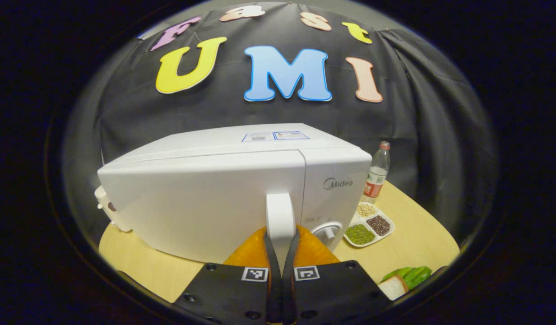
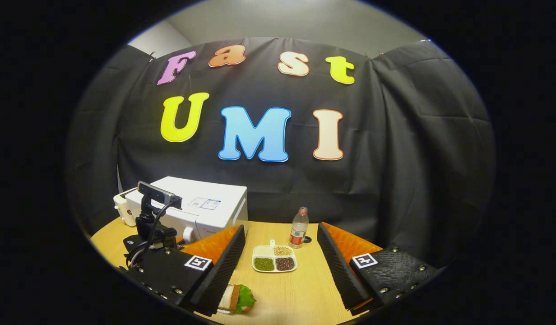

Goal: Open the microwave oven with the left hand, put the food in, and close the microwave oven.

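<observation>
1. Left gripper view: left tool (image 1: 281, 246) nearly closed, fingers pinching the lower end of the handle (image 1: 280, 214) on the microwave (image 1: 206, 198). Door looks shut, so opening not done yet.
2. Same view, risks: grip sits low on the handle, so could slip off on a hard yank. Could also drag the whole microwave across the table (image 1: 422, 234) instead of popping the door.
3. Same view, writing: "Midea" on the front panel. Stickers on top too small to read. Same for the label on the bottle (image 1: 378, 174).
4. Right gripper view: right tool (image 2: 281, 228) wide open, holding nothing, hanging above the table.
5. Same view: sandwich (image 2: 237, 298), the food, lying on the table's near edge just under the tool's left finger. Not picked up yet.
6. Same view, risks: soft and layered, so probably easy to squash or shed lettuce if pinched hard. Tray (image 2: 274, 258) of beans and the bottle close ahead, easy to knock on the way to the microwave.
</observation>
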A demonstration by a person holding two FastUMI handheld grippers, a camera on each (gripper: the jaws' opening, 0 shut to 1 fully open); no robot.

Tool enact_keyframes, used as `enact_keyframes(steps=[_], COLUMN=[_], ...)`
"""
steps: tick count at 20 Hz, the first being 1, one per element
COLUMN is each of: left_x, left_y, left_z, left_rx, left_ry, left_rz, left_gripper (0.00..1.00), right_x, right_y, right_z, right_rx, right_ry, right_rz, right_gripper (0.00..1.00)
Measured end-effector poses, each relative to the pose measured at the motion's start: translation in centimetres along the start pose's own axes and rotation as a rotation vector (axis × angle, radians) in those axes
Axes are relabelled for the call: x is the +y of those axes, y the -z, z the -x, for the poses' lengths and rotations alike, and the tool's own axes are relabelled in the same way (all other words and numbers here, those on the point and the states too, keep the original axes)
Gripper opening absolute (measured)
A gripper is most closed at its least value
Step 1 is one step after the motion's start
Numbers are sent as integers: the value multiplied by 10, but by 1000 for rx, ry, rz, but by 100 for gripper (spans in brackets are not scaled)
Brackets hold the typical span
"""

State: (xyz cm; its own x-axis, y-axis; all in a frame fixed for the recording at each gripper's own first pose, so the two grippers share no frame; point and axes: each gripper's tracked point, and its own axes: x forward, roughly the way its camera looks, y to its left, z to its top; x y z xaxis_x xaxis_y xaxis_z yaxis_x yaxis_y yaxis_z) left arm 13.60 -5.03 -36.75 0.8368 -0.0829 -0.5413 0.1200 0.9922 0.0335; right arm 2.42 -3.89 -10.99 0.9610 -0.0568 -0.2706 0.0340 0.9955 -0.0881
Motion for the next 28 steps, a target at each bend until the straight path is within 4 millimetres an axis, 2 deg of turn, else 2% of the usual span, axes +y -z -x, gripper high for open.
enact_keyframes(steps=[2,3,6,12,16,20,23,28], left_x=[3,2,9,33,68,112,139,177], left_y=[2,8,26,58,83,104,115,127], left_z=[2,11,60,128,182,224,246,265], left_rx=[14,24,11,62,98,111,119,133], left_ry=[10,4,18,102,120,130,123,184], left_rz=[-6,1,-69,-84,-107,-108,-113,-107], left_gripper=[7,7,7,6,7,7,7,7], right_x=[3,4,10,40,71,108,130,165], right_y=[-3,-4,-2,-5,0,2,1,3], right_z=[1,2,3,14,20,24,23,23], right_rx=[-5,-9,-14,-25,-21,-14,-9,-8], right_ry=[-4,-3,-6,-48,-71,-104,-113,-124], right_rz=[-8,-10,-18,-28,-43,-63,-69,-72], right_gripper=[97,97,97,97,97,97,97,97])
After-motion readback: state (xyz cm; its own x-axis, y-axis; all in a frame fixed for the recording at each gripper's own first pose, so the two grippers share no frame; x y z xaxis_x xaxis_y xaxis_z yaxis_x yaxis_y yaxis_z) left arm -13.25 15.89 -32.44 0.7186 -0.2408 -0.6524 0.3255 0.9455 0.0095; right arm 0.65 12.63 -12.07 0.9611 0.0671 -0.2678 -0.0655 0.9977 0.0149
